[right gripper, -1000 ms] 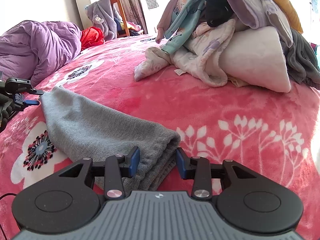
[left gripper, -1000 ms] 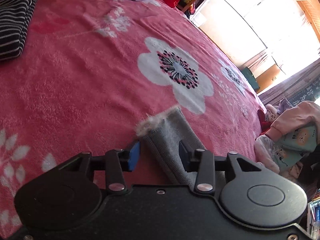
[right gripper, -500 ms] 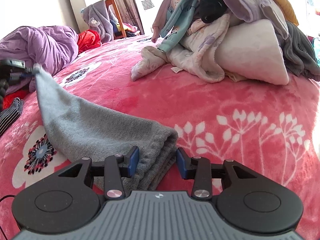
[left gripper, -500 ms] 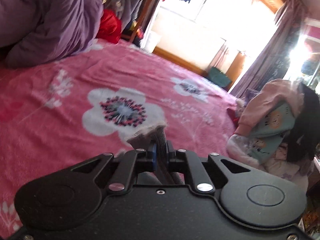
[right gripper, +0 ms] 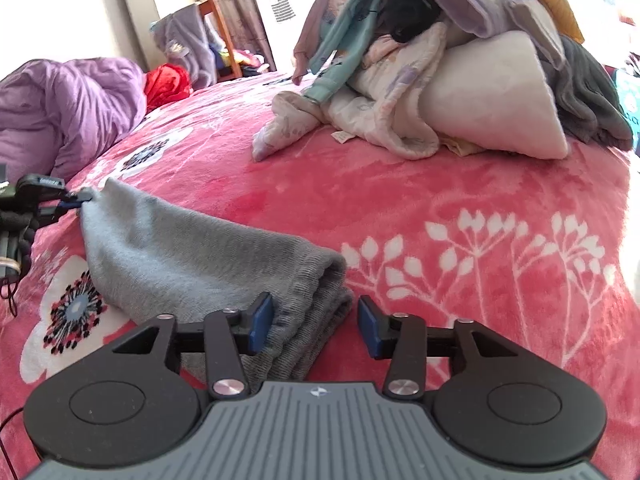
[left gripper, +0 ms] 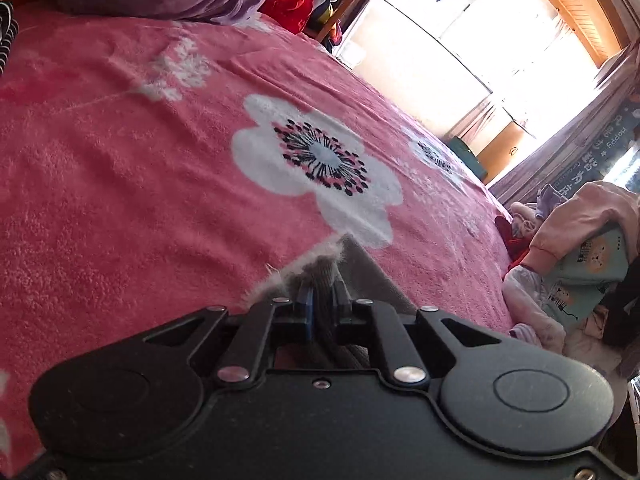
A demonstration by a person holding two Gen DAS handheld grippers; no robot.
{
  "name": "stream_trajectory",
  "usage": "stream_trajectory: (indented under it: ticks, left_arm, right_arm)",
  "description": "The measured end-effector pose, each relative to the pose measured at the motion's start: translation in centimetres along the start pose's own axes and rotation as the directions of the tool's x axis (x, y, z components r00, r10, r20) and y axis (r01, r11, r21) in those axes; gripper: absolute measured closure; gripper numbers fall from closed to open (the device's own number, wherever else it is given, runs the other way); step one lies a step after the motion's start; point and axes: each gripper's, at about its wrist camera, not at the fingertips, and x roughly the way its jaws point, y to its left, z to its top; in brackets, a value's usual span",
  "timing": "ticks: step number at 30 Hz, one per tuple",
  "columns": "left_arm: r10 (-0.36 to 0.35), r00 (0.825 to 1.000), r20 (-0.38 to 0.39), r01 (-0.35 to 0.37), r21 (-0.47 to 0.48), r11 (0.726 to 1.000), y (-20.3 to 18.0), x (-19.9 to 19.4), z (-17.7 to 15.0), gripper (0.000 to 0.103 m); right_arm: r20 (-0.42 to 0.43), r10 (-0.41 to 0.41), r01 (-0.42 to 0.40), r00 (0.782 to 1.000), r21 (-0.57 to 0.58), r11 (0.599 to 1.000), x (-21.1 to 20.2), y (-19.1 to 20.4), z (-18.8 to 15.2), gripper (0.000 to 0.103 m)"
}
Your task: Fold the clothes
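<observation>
A grey knit garment [right gripper: 192,256] lies folded lengthwise on the pink flowered blanket [right gripper: 460,200]. My left gripper [left gripper: 322,300] is shut on its frayed far end [left gripper: 316,260]; the same gripper [right gripper: 74,200] shows at the left of the right wrist view, pinching that end low over the bed. My right gripper [right gripper: 314,324] is open, its blue pads on either side of the garment's ribbed near end [right gripper: 320,300], which lies between them on the blanket.
A heap of unfolded clothes and a white pillow [right gripper: 460,80] sits at the back right. A purple quilt [right gripper: 68,108] and a red cloth [right gripper: 166,84] lie at the back left. A striped garment [left gripper: 6,36] shows at the left edge.
My left gripper shut on the grey garment's end, lifted it, then brought it back down near the blanket. The right gripper stayed open around the near end.
</observation>
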Motion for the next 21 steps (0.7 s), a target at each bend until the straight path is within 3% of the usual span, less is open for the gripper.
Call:
stream_trajectory:
  ticks: [3, 5, 7, 11, 14, 15, 16, 18, 19, 21]
  left_arm:
    - [0.061, 0.997, 0.039, -0.06, -0.011, 0.998, -0.1, -1.1, 0.2, 0.082]
    - [0.104, 0.988, 0.113, -0.108, 0.035, 0.994, -1.1, -3.0, 0.5, 0.081]
    - [0.064, 0.985, 0.163, -0.082, 0.106, 0.991, -2.5, -4.4, 0.5, 0.081]
    - [-0.105, 0.993, 0.061, 0.09, 0.203, 0.975, -5.1, -3.3, -0.4, 0.081]
    - [-0.208, 0.977, -0.053, 0.214, 0.292, 0.932, -7.3, -1.6, -2.9, 0.078]
    - [-0.173, 0.982, -0.08, 0.19, 0.338, 0.922, -7.9, -0.9, -4.1, 0.073]
    - [-0.053, 0.995, -0.085, 0.082, 0.384, 0.92, -8.2, 0.0, -5.1, 0.075]
    - [0.036, 0.999, -0.039, -0.018, 0.4, 0.916, -8.0, 0.5, -6.2, 0.082]
    - [0.032, 0.999, -0.023, -0.02, 0.394, 0.919, -8.3, 0.0, -6.4, 0.082]
    - [-0.091, 0.996, -0.016, 0.089, 0.436, 0.896, -10.2, -1.7, -7.4, 0.082]
  right_arm:
    - [0.017, -0.011, 0.01, 1.0, 0.003, 1.0, -0.5, 0.1, 0.0, 0.055]
    - [0.032, -0.02, 0.02, 0.999, -0.005, 1.0, -0.9, 0.4, 0.0, 0.055]
    - [0.048, -0.029, 0.029, 0.998, -0.012, 0.999, -1.4, 0.6, 0.0, 0.055]
    - [0.138, -0.068, 0.078, 0.988, -0.068, 0.995, -3.4, 1.8, 0.4, 0.055]
    - [0.185, -0.031, 0.049, 0.982, -0.093, 0.994, -4.2, 3.0, 1.1, 0.055]
    - [0.179, -0.003, 0.022, 0.984, -0.103, 0.994, -3.9, 3.6, 1.2, 0.055]
    - [0.157, 0.004, 0.014, 0.988, -0.115, 0.993, -3.1, 4.1, 1.4, 0.055]
    - [0.099, -0.016, 0.03, 0.995, -0.14, 0.99, -1.0, 5.1, 1.5, 0.055]
    - [0.069, -0.046, 0.055, 0.997, -0.147, 0.988, 0.1, 5.0, 1.3, 0.055]
    - [0.06, -0.062, 0.07, 0.996, -0.151, 0.986, 0.8, 5.0, 1.2, 0.056]
